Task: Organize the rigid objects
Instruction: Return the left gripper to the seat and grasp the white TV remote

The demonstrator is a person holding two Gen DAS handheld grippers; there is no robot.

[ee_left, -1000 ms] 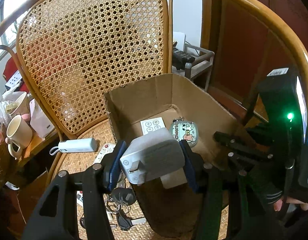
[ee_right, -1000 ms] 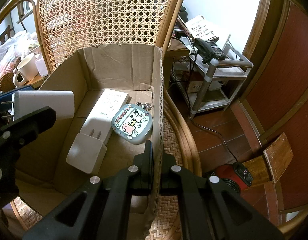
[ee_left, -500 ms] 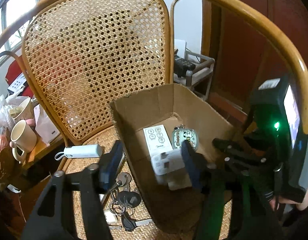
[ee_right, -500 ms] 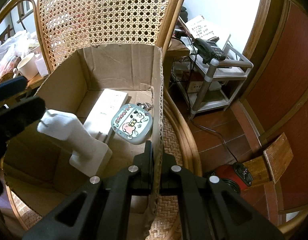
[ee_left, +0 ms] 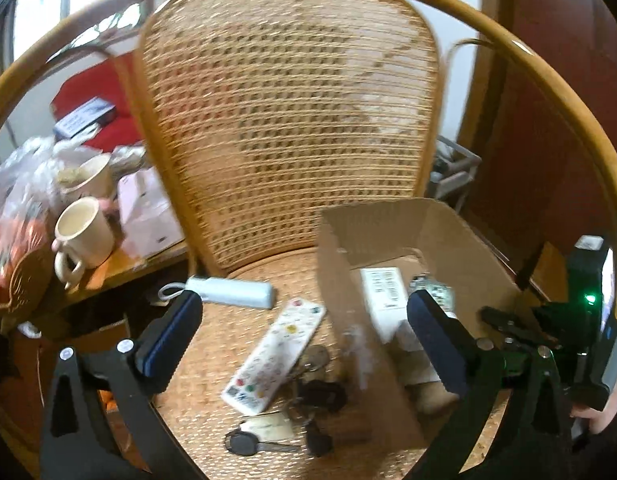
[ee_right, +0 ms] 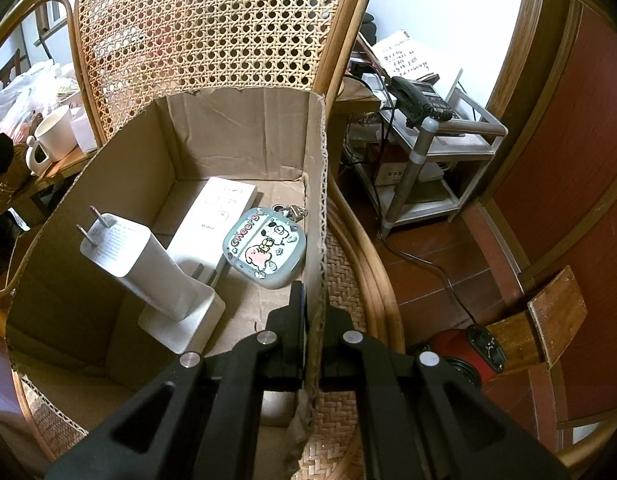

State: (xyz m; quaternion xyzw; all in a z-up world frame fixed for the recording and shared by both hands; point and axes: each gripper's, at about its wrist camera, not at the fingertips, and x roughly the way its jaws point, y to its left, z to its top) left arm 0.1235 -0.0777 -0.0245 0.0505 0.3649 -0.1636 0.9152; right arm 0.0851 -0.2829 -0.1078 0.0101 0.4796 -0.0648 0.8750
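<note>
Black right tongs [ee_right: 313, 312] pinch the wall of the cardboard box [ee_right: 244, 132], where a white charger [ee_right: 144, 268] leans on another one. The left tongs [ee_left: 304, 328] are wide apart over the remote [ee_left: 276, 356] and keys [ee_left: 276, 440] on the chair seat [ee_left: 228, 344].

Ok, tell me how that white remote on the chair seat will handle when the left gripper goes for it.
The white remote looks like a stiff plastic slab, so it should lift without bending. It lies flat on the woven seat, so grasping its thin edges may be awkward. One end seems to overlap the keys, so it may rock or drag them.
</note>
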